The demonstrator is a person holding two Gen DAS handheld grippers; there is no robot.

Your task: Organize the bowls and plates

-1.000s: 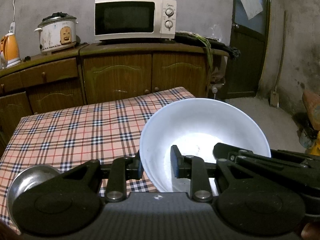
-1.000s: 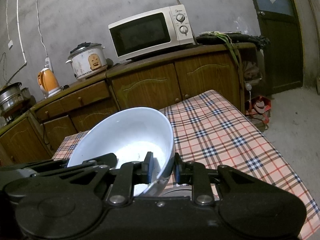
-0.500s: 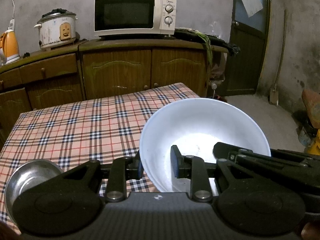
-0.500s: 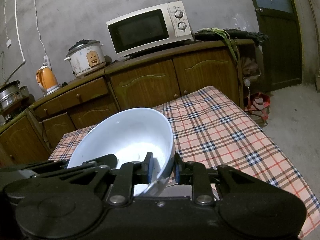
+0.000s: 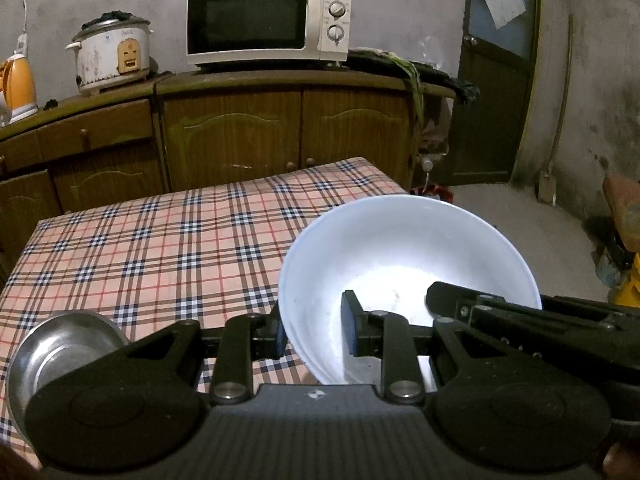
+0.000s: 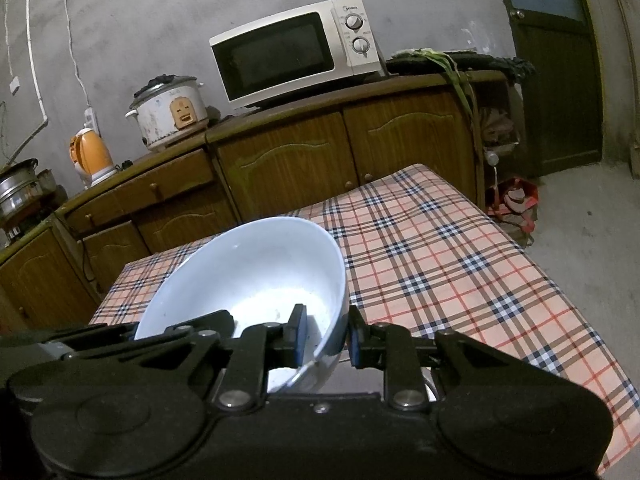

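A white bowl (image 5: 408, 256) hangs over the near end of the plaid table (image 5: 168, 240), held from both sides. My left gripper (image 5: 314, 332) is shut on its left rim, one pad outside and one inside the wall. In the right wrist view the same bowl (image 6: 256, 272) shows my right gripper (image 6: 324, 332) shut on its right rim. Each gripper also shows in the other view: the right gripper (image 5: 460, 304) reaches in at the bowl's right, the left gripper (image 6: 180, 332) at its left. A small steel bowl (image 5: 60, 352) stands on the cloth at the near left.
Wooden cabinets (image 5: 240, 128) run behind the table, carrying a microwave (image 5: 264, 20), a rice cooker (image 5: 112, 52) and an orange kettle (image 6: 90, 156). A dark door (image 5: 496, 80) and bare floor (image 6: 580, 216) lie to the right. A grey surface under the held bowl is mostly hidden.
Both grips on the white bowl are the same. The room behind has slid slightly upward in both views, so the grippers and the bowl have shifted a little together.
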